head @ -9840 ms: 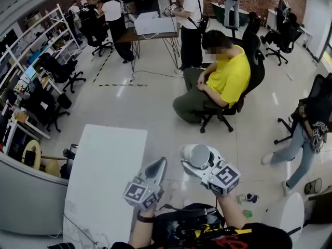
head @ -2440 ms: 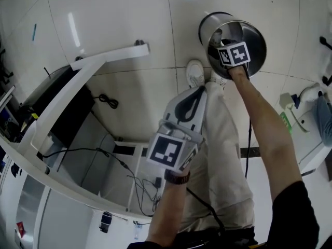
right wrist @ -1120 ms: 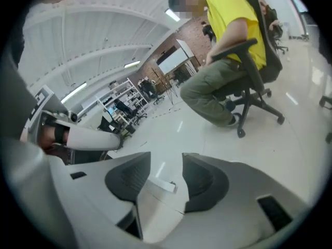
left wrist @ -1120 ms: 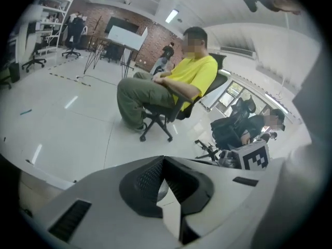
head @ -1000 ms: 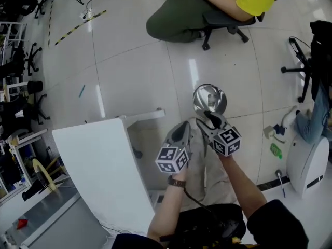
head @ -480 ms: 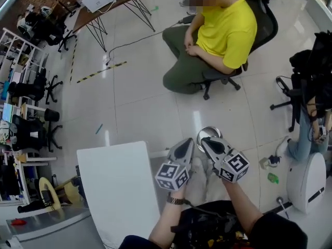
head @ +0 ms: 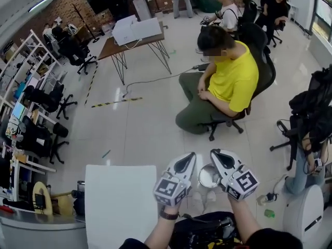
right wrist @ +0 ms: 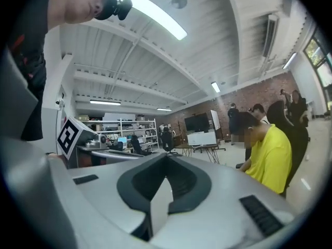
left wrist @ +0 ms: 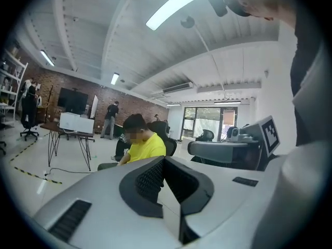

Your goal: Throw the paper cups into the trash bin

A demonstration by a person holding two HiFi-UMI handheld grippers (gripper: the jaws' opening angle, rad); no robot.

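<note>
L hand-held gripper (head: 191, 156) & R hand-held gripper (head: 216, 153): jaws together, empty, held level above bin (head: 209, 176) on floor (head: 145, 123). No cup visible. Risk: reaching any remaining cup w/ jaws shut would likely knock it over.

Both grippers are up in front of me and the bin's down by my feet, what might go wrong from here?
The trash bin stands right at your feet, partly hidden under the right gripper, so a step forward could kick it over. The left gripper is held close beside the right one, so the two might knock together if either swings inward.
</note>
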